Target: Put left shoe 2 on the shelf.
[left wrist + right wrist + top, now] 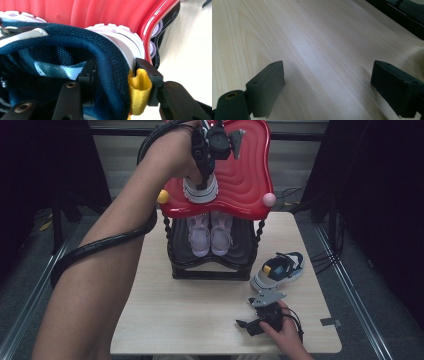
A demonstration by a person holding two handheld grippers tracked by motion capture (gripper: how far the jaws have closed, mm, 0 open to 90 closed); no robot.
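Both forearms were bare, no sleeves anywhere. The left tongs (212,157) were black, chunky, with a grey three-cornered plate on top and a fat black corrugated cable looping off and trailing back along the arm. Up close their jaws were matte black blocks with brass-coloured screw eyelets in the arms behind them. The right tongs (257,322) were the same build: black body, grey three-cornered plate, thinner black cables, and square dark rubbery pads (265,87) with small screw holes.

No legible text or labels
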